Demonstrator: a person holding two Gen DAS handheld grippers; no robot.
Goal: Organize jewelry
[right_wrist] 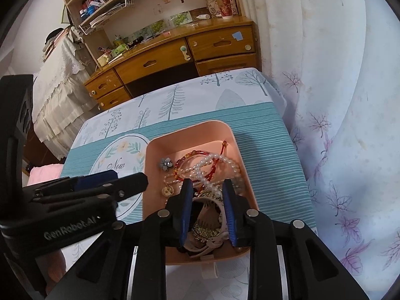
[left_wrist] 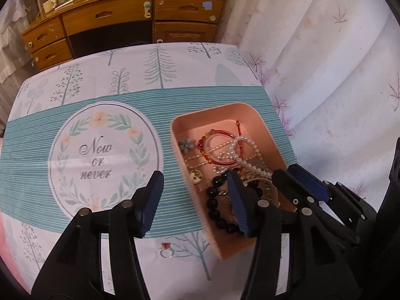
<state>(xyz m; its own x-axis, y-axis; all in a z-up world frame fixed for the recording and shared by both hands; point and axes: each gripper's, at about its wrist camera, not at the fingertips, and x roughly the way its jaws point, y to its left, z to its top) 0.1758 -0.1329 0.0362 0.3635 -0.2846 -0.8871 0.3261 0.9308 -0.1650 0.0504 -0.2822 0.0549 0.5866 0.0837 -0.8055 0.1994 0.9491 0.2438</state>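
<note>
A pink tray (left_wrist: 192,187) (right_wrist: 147,200) sits on the table's right side, filled with a pearl necklace (left_wrist: 247,147) (right_wrist: 225,161), a red bangle (left_wrist: 220,135) (right_wrist: 195,155), a black bead bracelet (left_wrist: 215,200), a blue flower piece (left_wrist: 186,144) (right_wrist: 166,163) and gold pieces. My left gripper (left_wrist: 195,200) is open, straddling the tray's left wall. My right gripper (right_wrist: 207,207) is open over the tray's near end, around a white band with a gold ornament (right_wrist: 207,227); it also shows in the left wrist view (left_wrist: 300,187). A ring with a red stone (left_wrist: 165,250) lies on the cloth left of the tray.
The tablecloth (left_wrist: 105,147) has a "Now or never" wreath print. A wooden desk with drawers (left_wrist: 130,25) (right_wrist: 175,57) stands beyond the table's far edge. A white leaf-print curtain (left_wrist: 325,62) hangs close on the right.
</note>
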